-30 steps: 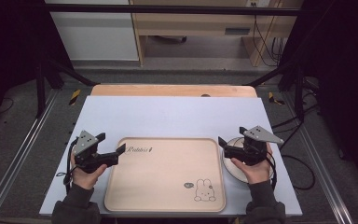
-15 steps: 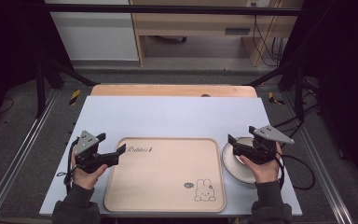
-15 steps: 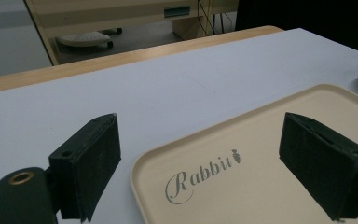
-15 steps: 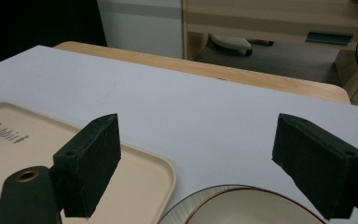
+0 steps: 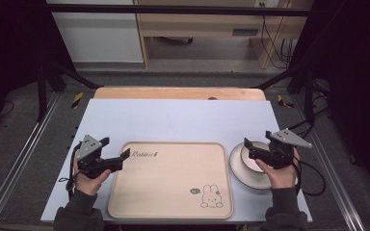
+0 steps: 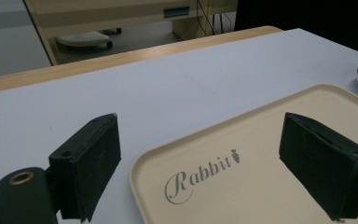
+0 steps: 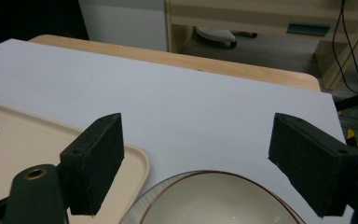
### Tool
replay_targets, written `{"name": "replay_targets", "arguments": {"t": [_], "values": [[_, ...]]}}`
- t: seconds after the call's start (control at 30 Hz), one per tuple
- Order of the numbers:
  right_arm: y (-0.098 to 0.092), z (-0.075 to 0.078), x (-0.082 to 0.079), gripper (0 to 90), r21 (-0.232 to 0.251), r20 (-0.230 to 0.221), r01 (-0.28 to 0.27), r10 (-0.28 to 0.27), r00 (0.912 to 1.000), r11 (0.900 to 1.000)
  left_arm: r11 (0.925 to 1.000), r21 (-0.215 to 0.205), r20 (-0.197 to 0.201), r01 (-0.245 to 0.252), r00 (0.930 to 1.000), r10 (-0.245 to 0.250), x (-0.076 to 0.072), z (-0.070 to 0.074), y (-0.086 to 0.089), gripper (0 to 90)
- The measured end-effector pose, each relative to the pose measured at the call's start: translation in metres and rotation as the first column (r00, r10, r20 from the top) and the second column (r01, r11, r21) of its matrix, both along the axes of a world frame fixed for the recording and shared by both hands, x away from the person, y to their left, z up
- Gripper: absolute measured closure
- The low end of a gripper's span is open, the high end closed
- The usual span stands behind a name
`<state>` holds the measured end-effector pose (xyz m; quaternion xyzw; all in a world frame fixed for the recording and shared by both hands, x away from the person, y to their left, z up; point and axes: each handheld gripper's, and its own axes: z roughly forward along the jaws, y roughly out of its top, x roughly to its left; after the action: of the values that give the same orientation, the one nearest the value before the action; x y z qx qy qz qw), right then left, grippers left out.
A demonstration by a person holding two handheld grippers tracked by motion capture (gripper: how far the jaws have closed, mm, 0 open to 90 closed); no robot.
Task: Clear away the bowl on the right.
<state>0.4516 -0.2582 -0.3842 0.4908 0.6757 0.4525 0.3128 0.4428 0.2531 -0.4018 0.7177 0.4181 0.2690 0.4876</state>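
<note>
A beige tray printed with "Rabbit" and a small rabbit lies on the pale mat. My left gripper is open at the tray's near-left corner, one jaw over the tray and one over the mat; in its own view the left gripper holds nothing. To the tray's right a cream bowl sits on a white plate. Above that bowl my right gripper is open. Its own view has the right gripper with jaws wide apart over the bowl, touching nothing.
The pale mat covers a wooden table whose bare strip runs along the far edge. Beyond are a cabinet and shelf on the floor. Black frame legs and cables stand on both sides.
My right gripper has shifted to the right, from the gap between tray and plate to over the bowl. The left gripper has stayed put.
</note>
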Motion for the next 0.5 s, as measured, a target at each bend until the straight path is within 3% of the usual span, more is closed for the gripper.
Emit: {"name": "replay_targets", "arguments": {"t": [0.23, 0.5], "values": [[-0.01, -0.002, 0.001, 18.1, 0.004, -0.041, 0.033, -0.033, 0.9986, 0.999, 1.0, 0.001, -0.004, 0.001, 1.0, -0.001, 0.0, 0.0, 0.0, 12.2], [-0.021, -0.004, 0.002, 24.5, 0.001, -0.096, 0.075, -0.075, 0.9926, 0.997, 1.0, 0.002, -0.005, 0.005, 1.0, -0.005, 0.0, -0.001, 0.0, 12.2]]}}
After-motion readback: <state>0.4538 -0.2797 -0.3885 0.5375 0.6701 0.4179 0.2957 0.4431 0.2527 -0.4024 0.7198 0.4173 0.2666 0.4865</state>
